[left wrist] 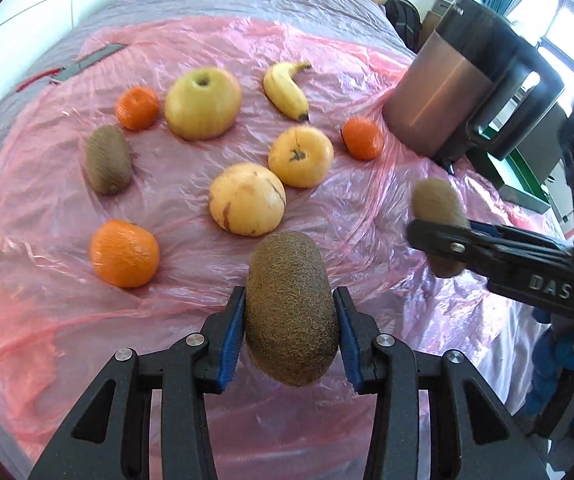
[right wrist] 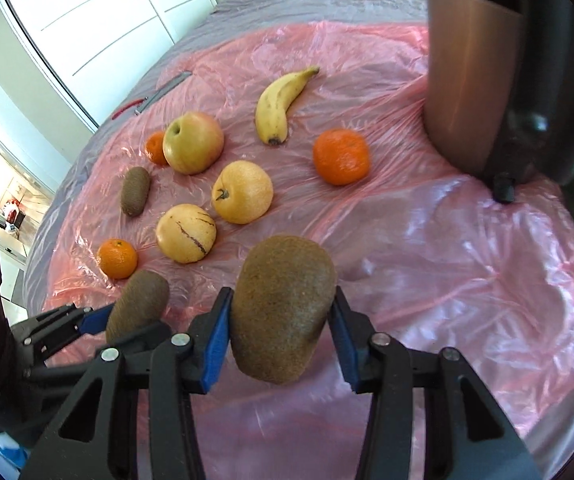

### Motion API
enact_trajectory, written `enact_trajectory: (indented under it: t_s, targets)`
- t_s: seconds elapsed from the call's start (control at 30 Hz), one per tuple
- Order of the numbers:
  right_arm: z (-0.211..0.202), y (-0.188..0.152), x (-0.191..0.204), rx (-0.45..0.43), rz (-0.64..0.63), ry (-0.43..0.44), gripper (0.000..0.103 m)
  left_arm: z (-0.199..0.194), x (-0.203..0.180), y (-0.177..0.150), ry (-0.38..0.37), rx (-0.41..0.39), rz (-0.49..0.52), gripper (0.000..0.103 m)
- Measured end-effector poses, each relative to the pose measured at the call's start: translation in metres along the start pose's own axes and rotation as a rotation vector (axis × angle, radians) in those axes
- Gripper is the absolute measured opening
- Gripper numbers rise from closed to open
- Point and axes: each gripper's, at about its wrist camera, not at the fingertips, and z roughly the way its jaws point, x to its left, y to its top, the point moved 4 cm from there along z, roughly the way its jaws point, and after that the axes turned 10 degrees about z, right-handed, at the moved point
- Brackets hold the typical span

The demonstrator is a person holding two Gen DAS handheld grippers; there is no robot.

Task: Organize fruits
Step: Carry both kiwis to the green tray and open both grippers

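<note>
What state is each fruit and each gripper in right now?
Left gripper: fingers shut on a kiwi, lifted.
Right gripper: fingers shut on a second kiwi, lifted.
Third kiwi: lying loose on the plastic sheet.
Banana: unpeeled, lying flat.
Kettle: upright.

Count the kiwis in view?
3. One in the left gripper, the left-held kiwi; one in the right gripper, the right-held kiwi; the third kiwi lies on the pink sheet beside an orange.
</note>
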Motion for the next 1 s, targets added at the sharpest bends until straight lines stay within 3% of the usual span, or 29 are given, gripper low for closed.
enact_trajectory:
  t_s: [0.23, 0.5, 0.8, 1.0]
  targets:
    - [-0.055, 0.003, -0.036, -0.088, 0.035, -0.013, 0.011, -0.034, -0.035, 0.023, -0.009, -0.048, 0.074, 0.038]
    - [-0.123, 0.023, -0.103, -0.217, 0.093, -0.066, 0.011, -0.054, -0.116, 0.072, -0.110, -0.088, 0.205, 0.038]
    - [-0.178, 0.070, -0.203, -0.342, 0.153, -0.167, 0.011, -0.033, -0.226, 0.136, -0.207, -0.108, 0.359, 0.038]
    - [-0.184, 0.115, -0.279, -0.375, 0.191, -0.251, 0.011, 0.014, -0.296, 0.182, -0.219, -0.108, 0.448, 0.038]
